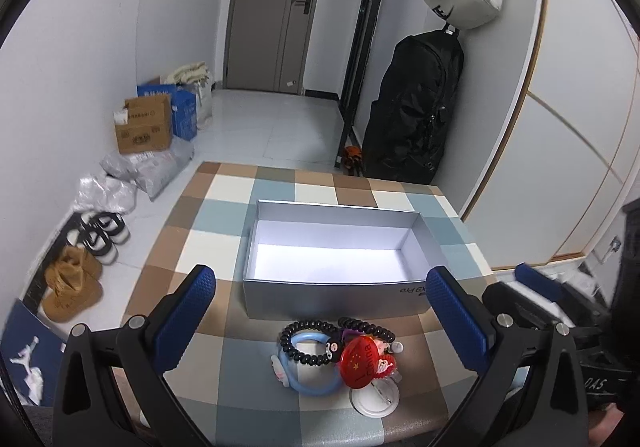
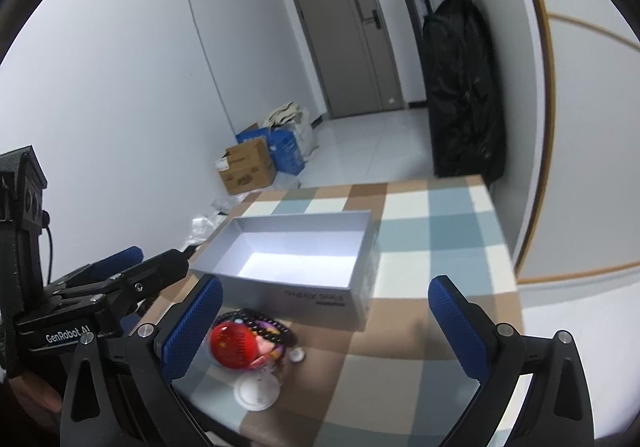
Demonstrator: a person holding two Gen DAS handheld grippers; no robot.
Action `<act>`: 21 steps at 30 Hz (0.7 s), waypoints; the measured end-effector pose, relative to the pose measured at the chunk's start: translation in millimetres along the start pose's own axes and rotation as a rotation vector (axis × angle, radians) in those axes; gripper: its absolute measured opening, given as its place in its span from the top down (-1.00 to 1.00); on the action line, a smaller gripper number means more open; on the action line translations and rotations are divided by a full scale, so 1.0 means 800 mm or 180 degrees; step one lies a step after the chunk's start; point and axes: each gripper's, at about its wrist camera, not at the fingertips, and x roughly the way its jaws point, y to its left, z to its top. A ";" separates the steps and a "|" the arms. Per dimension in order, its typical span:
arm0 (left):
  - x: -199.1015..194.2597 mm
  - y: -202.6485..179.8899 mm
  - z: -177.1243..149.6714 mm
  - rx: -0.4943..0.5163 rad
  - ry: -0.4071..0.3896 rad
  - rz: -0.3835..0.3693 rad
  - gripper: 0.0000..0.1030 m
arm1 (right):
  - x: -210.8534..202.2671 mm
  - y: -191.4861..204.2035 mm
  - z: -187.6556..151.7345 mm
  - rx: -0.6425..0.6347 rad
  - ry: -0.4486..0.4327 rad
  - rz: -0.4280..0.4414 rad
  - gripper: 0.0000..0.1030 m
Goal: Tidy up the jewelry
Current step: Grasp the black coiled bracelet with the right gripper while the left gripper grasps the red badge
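Tangled plastic was the worry: the black spiral hair ties (image 1: 316, 343), pale blue ring (image 1: 310, 381) and red round badge (image 1: 362, 361) sat heaped just before the empty grey cardboard box (image 1: 332, 289). Left gripper (image 1: 320, 311) and right gripper (image 2: 326, 321) both gaped wide, holding nothing, so one pinch could've dragged several along.

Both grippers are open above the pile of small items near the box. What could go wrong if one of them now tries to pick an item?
1. The black coil hair tie, blue ring and red badge overlap, so gripping one may drag the others along.
2. The white round badge lies flat near the table's near edge and could get pushed off.
3. The pile sits close to the box; the left gripper may bump its front wall.
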 end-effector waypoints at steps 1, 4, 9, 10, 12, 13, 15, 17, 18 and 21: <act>0.001 0.006 0.002 -0.0062 0.0026 -0.0041 -0.98 | 0.002 0.000 0.000 0.0020 0.0026 0.0040 -1.00; 0.005 0.028 0.005 -0.0241 0.0108 -0.0084 -0.98 | 0.012 0.003 -0.002 0.0060 0.0142 0.0168 -1.00; 0.016 0.057 0.005 -0.0473 0.0239 -0.0051 -0.98 | 0.026 0.015 -0.004 0.0060 0.0308 0.0400 -0.92; 0.019 0.064 0.003 -0.0517 0.0294 -0.0023 -0.98 | 0.031 0.018 -0.005 0.0051 0.0371 0.0455 -0.89; 0.025 0.073 0.000 -0.0584 0.0370 -0.0023 -0.98 | 0.041 0.022 -0.006 0.0041 0.0490 0.0532 -0.72; 0.028 0.077 -0.001 -0.0620 0.0418 -0.0030 -0.98 | 0.048 0.024 -0.008 0.0033 0.0565 0.0560 -0.69; 0.032 0.084 -0.004 -0.0659 0.0495 -0.0057 -0.98 | 0.057 0.026 -0.010 0.0039 0.0681 0.0573 -0.58; 0.034 0.085 -0.007 -0.0672 0.0559 -0.0087 -0.98 | 0.067 0.025 -0.012 0.0104 0.0770 0.0612 -0.52; 0.035 0.085 -0.008 -0.0664 0.0590 -0.0096 -0.98 | 0.073 0.024 -0.012 0.0129 0.0817 0.0638 -0.47; 0.035 0.087 -0.009 -0.0638 0.0646 -0.0119 -0.98 | 0.084 0.028 -0.013 0.0137 0.0939 0.0704 -0.23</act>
